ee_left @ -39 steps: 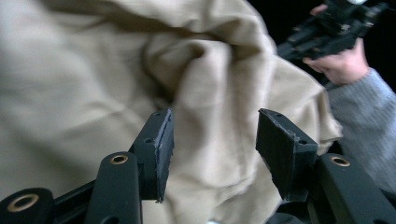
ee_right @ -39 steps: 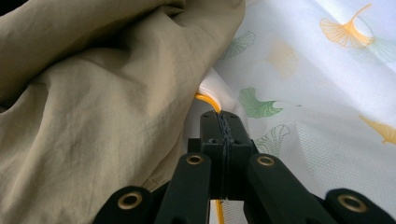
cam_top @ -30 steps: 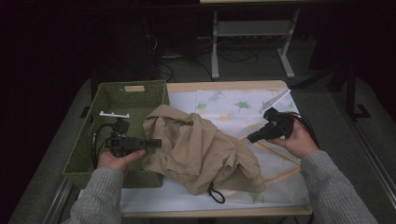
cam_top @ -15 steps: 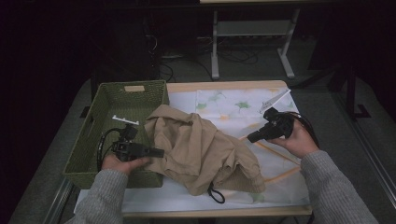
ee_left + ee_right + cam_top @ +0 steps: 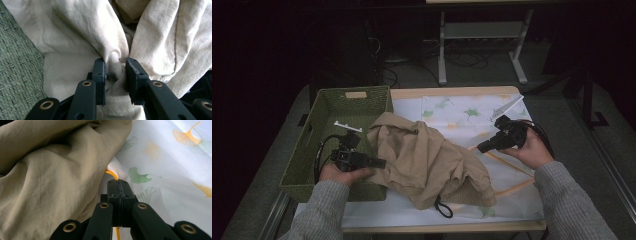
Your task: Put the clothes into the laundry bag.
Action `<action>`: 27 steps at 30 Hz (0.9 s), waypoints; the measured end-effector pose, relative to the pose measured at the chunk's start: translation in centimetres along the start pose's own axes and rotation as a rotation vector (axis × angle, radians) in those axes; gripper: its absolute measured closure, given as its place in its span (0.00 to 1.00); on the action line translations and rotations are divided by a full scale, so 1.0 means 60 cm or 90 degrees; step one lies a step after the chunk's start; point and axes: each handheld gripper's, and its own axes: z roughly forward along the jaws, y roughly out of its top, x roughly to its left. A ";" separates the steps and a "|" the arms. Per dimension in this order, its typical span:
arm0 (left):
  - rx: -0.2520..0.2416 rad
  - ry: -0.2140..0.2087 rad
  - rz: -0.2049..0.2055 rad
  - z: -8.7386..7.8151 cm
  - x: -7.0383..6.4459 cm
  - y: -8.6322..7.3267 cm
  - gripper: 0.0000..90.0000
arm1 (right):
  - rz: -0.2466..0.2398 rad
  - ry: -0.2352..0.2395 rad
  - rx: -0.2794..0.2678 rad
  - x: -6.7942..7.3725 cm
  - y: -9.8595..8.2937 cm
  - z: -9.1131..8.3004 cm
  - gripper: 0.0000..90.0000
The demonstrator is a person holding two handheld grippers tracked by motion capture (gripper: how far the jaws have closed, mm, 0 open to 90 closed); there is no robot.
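A crumpled tan garment (image 5: pixel 422 155) lies on a white cloth with leaf prints (image 5: pixel 462 112), its left part draped over the rim of a green woven basket (image 5: pixel 354 94). My left gripper (image 5: pixel 381 163) is at the garment's left edge; in the left gripper view its jaws (image 5: pixel 115 65) pinch a bunched fold of the tan fabric (image 5: pixel 82 30). My right gripper (image 5: pixel 482 148) is at the garment's right side. In the right gripper view its jaws (image 5: pixel 119 182) are shut on an orange-trimmed fold of the white cloth (image 5: pixel 170 165), beside the garment (image 5: pixel 50 170).
A black cord loop (image 5: pixel 443 209) hangs from the garment's front edge near the table's wooden front edge (image 5: pixel 452 227). The woven basket floor (image 5: pixel 17 65) lies under the garment's left side. A white desk frame (image 5: pixel 442 50) stands on the floor behind the table.
My left gripper has shifted a little to the right and toward me along the garment's left edge. The right gripper has stayed in place.
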 end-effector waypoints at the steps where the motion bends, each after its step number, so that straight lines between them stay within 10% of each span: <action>1: 0.000 0.001 0.000 0.000 0.000 0.000 0.78 | -0.001 0.000 0.000 0.000 0.000 0.000 0.99; 27: -0.026 -0.003 0.052 -0.025 -0.033 0.000 0.99 | -0.002 0.000 -0.005 -0.001 0.002 0.000 0.99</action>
